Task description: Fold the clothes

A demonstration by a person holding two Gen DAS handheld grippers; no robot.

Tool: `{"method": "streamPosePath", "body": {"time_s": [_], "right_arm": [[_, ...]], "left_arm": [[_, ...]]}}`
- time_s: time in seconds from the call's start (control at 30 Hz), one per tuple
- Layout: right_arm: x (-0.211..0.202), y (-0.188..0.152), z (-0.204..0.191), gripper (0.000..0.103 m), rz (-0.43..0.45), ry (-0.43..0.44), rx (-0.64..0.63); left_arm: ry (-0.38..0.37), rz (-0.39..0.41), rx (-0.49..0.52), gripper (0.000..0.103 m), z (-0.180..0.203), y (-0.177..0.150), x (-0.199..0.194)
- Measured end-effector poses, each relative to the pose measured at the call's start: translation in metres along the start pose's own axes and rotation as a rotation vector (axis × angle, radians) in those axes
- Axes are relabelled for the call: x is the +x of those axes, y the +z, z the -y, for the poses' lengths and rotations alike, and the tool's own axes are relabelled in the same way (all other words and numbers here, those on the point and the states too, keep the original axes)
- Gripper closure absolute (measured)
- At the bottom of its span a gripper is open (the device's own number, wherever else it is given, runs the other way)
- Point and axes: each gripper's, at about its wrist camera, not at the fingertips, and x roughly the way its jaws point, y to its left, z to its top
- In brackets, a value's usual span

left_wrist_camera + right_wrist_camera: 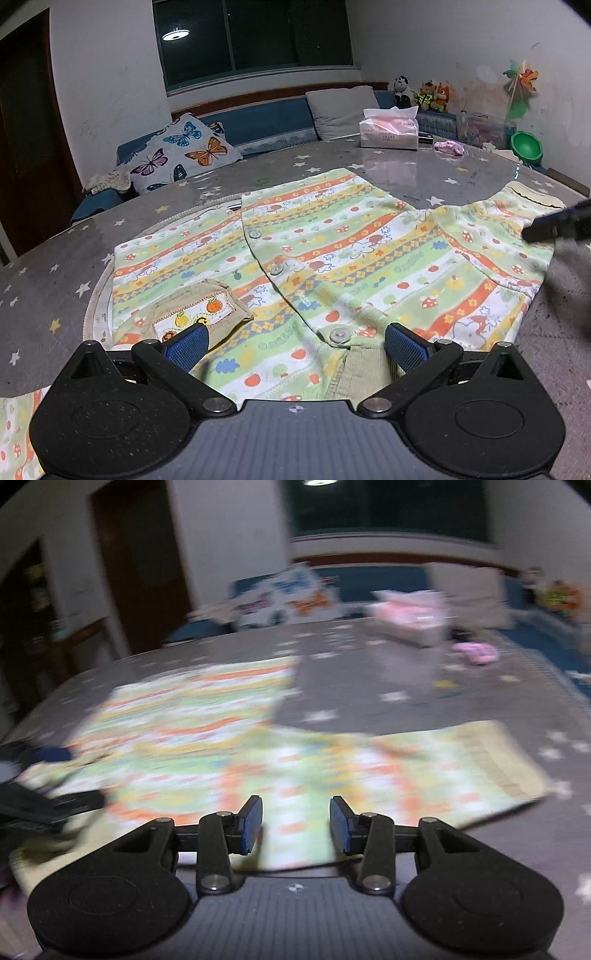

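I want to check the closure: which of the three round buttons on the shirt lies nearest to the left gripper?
The lowest button, just above the beige collar band, between the left gripper's open fingers. The other two sit farther up the placket.

Dim indoor light — a ceiling lamp reflects in the window; right wrist view motion-blurred, edges bowed.

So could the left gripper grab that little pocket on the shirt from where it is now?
Probably yes. The left gripper is open and hovers low over the shirt, and the pocket lies flat right by its left finger with nothing on top. It would need only a small shift sideways.
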Motion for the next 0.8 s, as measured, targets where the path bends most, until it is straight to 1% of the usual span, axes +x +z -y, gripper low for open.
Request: {"method": "streamPosePath", "body": {"time_s": [0.2, 0.33, 0.43, 0.5, 0.63, 0.7, 0.77, 0.8], "right_arm": [[0.009, 0.011, 0.058, 0.062, 0.043, -0.200, 0.061], [0.013, 0.014, 0.086, 0.062, 0.052, -0.302, 0.085], [0.016, 0.012, 0.099, 0.062, 0.043, -0.347, 0.095], [0.018, 0.008, 0.105, 0.062, 0.034, -0.355, 0.111], [0.018, 0.004, 0.106, 0.063, 0.032, -0.335, 0.131], [0.018, 0.004, 0.105, 0.071, 0.028, -0.317, 0.146], [0.016, 0.004, 0.103, 0.086, 0.028, -0.303, 0.155], [0.015, 0.005, 0.102, 0.089, 0.029, -0.294, 0.161]], "left_arm": [[0.004, -0.001, -0.004, 0.000, 0.001, -0.001, 0.000], [0.003, -0.003, -0.006, 0.000, 0.000, -0.001, 0.000], [0.005, -0.005, -0.006, 0.000, 0.001, -0.001, 0.000], [0.006, -0.005, -0.003, 0.000, 0.001, -0.001, -0.001], [0.010, -0.006, -0.002, 0.000, 0.002, 0.000, -0.001], [0.012, -0.005, -0.001, 0.000, 0.002, 0.000, -0.002], [0.014, -0.004, -0.001, 0.000, 0.002, 0.000, -0.003], [0.015, -0.003, -0.001, 0.000, 0.002, 0.000, -0.004]]}}
